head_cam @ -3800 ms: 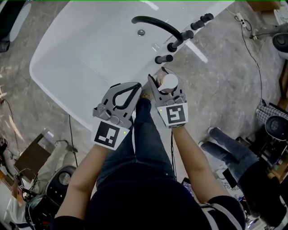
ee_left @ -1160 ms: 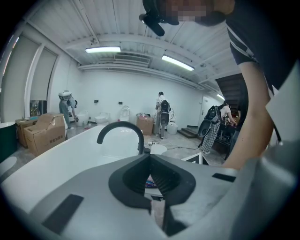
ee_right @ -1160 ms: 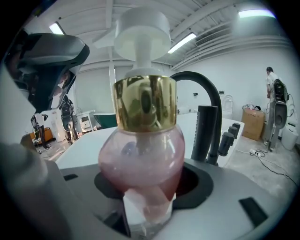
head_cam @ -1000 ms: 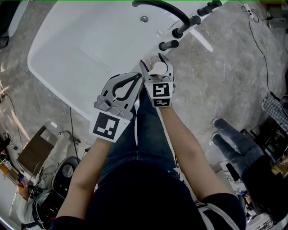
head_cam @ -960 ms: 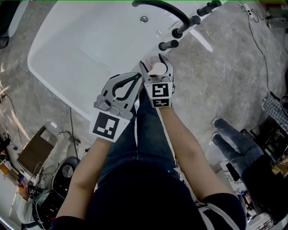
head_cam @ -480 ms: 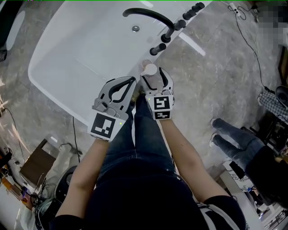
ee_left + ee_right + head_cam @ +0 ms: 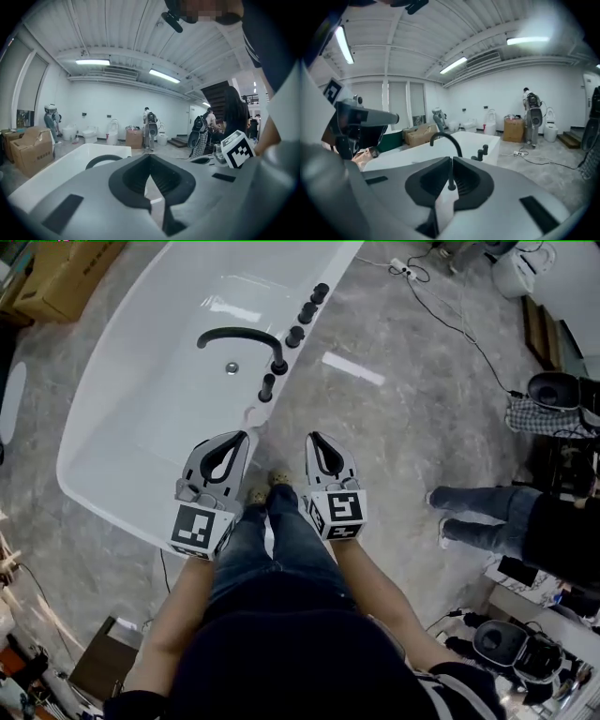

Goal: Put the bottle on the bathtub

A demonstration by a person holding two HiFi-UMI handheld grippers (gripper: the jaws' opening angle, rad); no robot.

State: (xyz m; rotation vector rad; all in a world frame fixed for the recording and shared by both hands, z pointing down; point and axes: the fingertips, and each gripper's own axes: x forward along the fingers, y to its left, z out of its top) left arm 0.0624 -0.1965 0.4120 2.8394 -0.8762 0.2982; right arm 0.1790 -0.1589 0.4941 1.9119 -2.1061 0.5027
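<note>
Bottle (image 7: 251,414) on bathtub (image 7: 131,446) rim (white)

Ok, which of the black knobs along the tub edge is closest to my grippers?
The end knob, just this side of the base of the curved spout; the other three sit beyond the spout, farther up the bathtub rim.

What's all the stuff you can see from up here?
bathtub: one, white, upper left on the floor
tap: one, black, arching over the bathtub
knobs: four, black, along the bathtub rim
bottle: one, white, on the rim by the nearest knob, hard to make out
box: one, brown, top left corner
power strip: one, white, top, on the floor
bystander: one, in jeans, right edge
left gripper: one, grey, shut, empty
right gripper: one, grey, jaws just closed, empty
legs: two, blue jeans, between the grippers
</note>
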